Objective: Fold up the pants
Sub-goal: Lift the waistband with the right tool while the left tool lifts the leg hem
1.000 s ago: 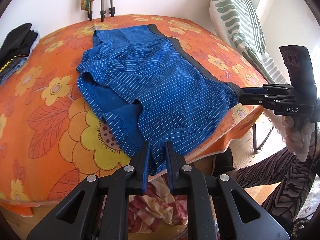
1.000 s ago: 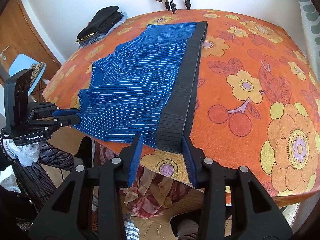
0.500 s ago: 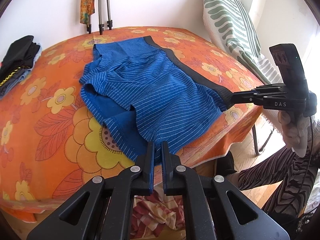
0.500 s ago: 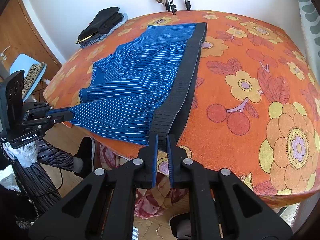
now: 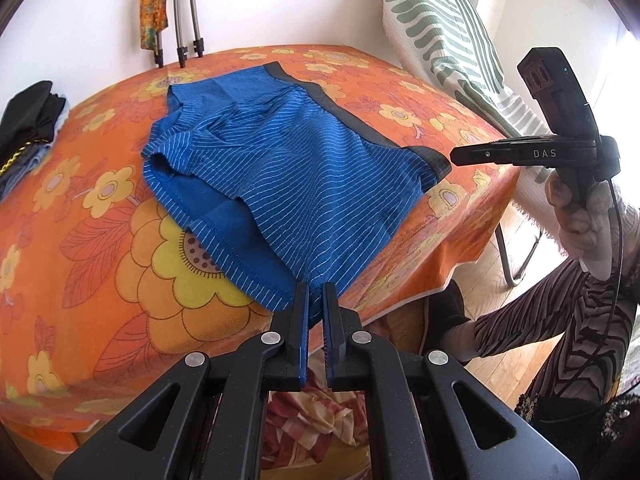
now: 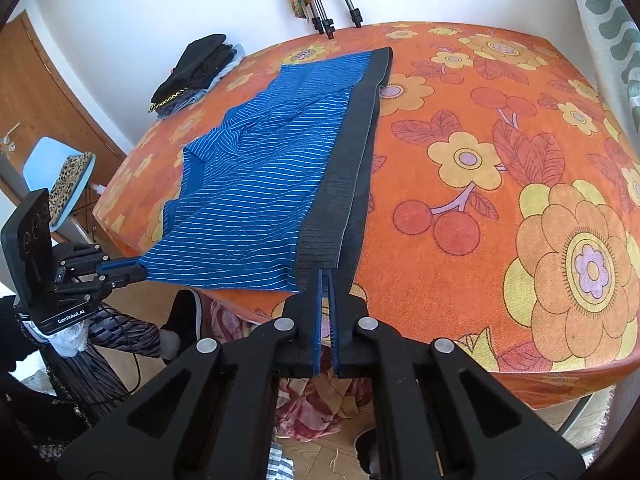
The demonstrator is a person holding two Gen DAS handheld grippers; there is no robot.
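Observation:
Blue white-striped pants [image 5: 280,168] with a dark waistband [image 6: 352,148] lie on the table with the orange flowered cloth [image 5: 100,208]. My left gripper [image 5: 315,290] is shut on the hem of the near leg at the table's front edge; it also shows in the right wrist view [image 6: 136,270]. My right gripper [image 6: 326,274] is shut on the near end of the waistband; it also shows in the left wrist view [image 5: 452,157]. The near edge of the pants is lifted slightly between the two grippers.
A pile of dark folded clothes [image 6: 196,72] sits at the table's far left corner. Tripod legs [image 5: 184,12] stand against the back wall. A green-striped cushioned chair [image 5: 448,40] is to the right. Crumpled checked fabric [image 5: 304,420] lies on the floor below.
Both grippers have closed, the left on the leg hem and the right on the waistband end, and have lifted and pulled the near edge taut towards the table's front.

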